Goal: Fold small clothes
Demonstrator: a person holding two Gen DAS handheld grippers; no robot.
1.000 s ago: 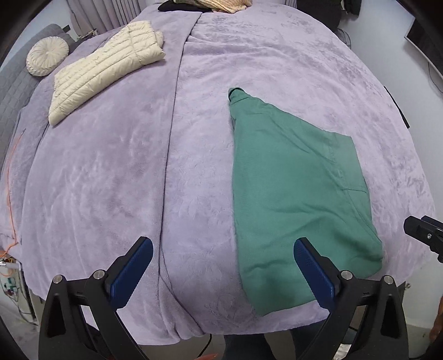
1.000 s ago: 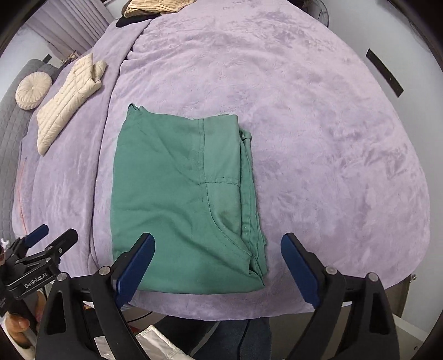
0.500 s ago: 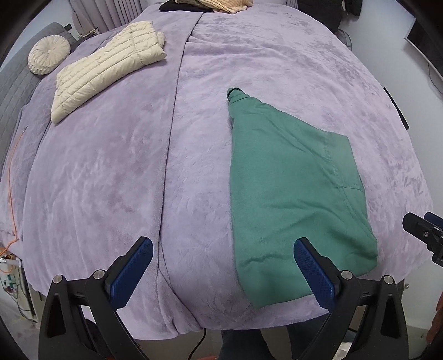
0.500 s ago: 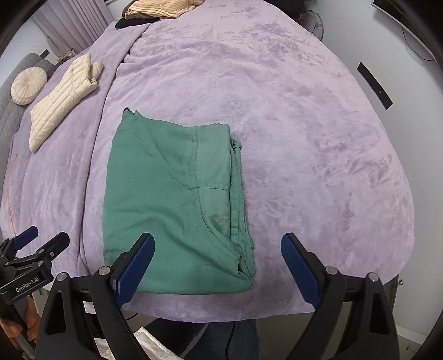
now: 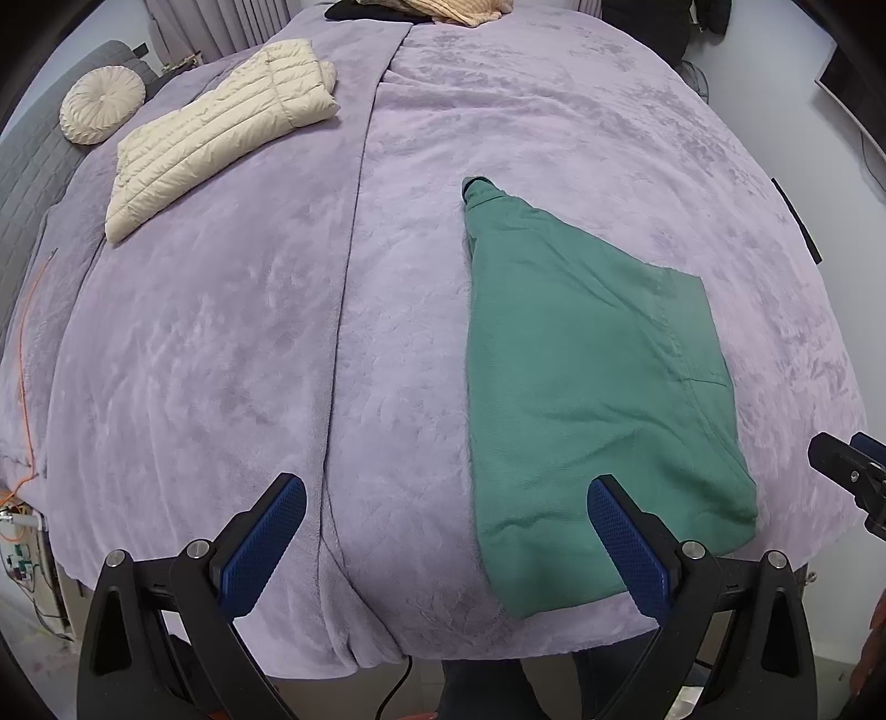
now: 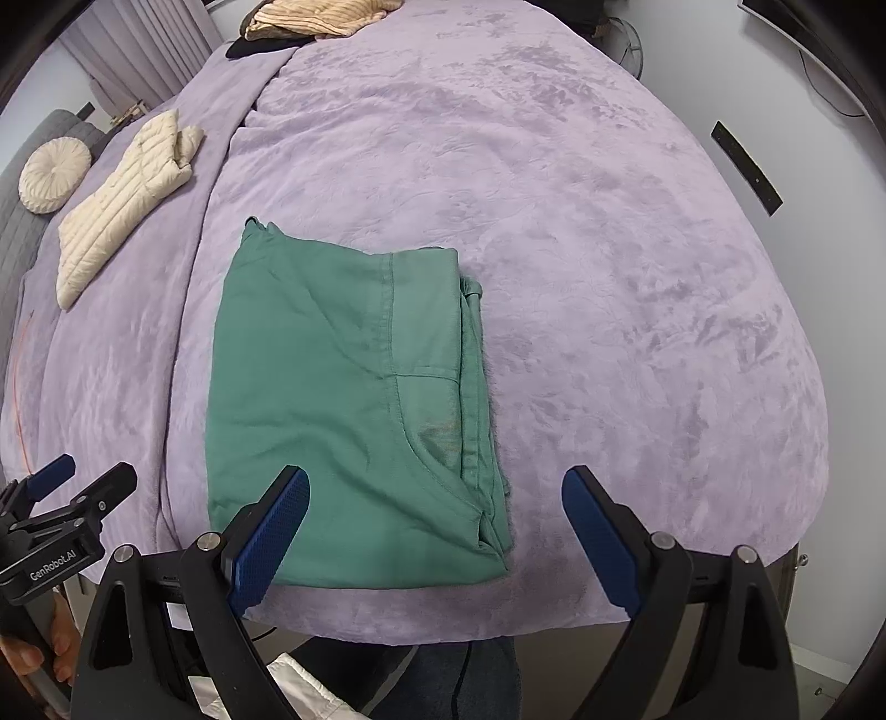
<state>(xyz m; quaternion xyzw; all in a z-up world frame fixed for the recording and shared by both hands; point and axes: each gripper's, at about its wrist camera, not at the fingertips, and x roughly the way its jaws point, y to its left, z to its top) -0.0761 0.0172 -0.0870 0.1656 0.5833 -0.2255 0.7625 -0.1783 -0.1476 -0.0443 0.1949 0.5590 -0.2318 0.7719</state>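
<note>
A green garment (image 5: 587,376) lies folded flat near the front edge of the purple bed (image 5: 277,360); it also shows in the right wrist view (image 6: 343,410). My left gripper (image 5: 443,545) is open and empty, held above the front edge, to the left of the garment. My right gripper (image 6: 434,537) is open and empty, held above the garment's near right corner. The left gripper shows at the lower left of the right wrist view (image 6: 72,493). The right gripper's tip shows at the right edge of the left wrist view (image 5: 847,465).
A cream quilted jacket (image 5: 216,138) lies folded at the far left of the bed, and a round cushion (image 5: 99,111) sits beyond it. A beige knit and a dark item (image 6: 310,22) lie at the far end. An orange cable (image 5: 27,354) runs along the left edge.
Both grippers have drawn back and up from the bed, so the garment sits further from them. The garment has not moved.
</note>
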